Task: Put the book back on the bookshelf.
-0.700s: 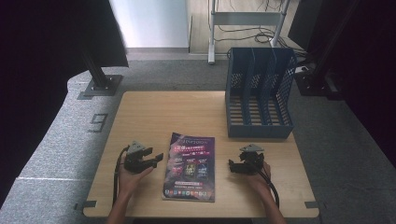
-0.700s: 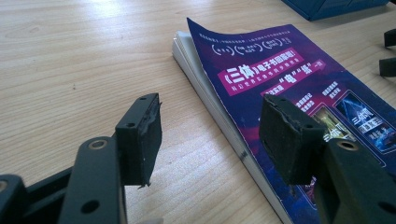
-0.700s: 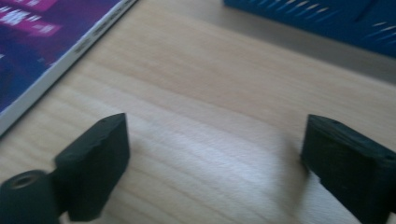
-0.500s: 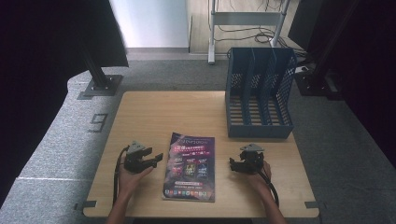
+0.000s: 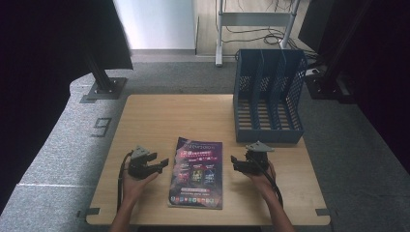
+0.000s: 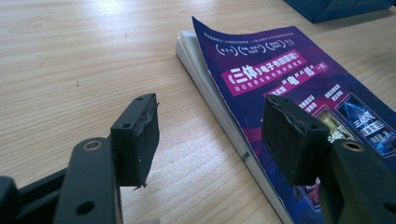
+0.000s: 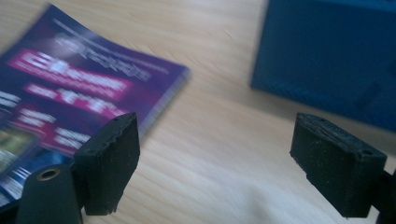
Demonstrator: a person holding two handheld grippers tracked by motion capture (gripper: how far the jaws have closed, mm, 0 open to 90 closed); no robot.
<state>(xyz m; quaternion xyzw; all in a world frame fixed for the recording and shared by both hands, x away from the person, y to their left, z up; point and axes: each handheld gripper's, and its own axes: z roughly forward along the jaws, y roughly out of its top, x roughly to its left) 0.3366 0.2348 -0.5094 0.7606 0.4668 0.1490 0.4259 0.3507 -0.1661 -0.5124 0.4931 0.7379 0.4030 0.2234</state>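
Magazine (image 5: 197,173) lies flat near the desk's (image 5: 159,116) front edge, long axis front-to-back, title away from the person; left gripper (image 5: 162,164) and right gripper (image 5: 234,162) flank it, jaws apart, empty.

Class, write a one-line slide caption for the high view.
Open left gripper and right gripper flank a purple magazine before a blue file rack.

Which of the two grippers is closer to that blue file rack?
The right gripper. It sits just in front of the blue file rack, near its front edge, while the left gripper is across the magazine, much farther away.
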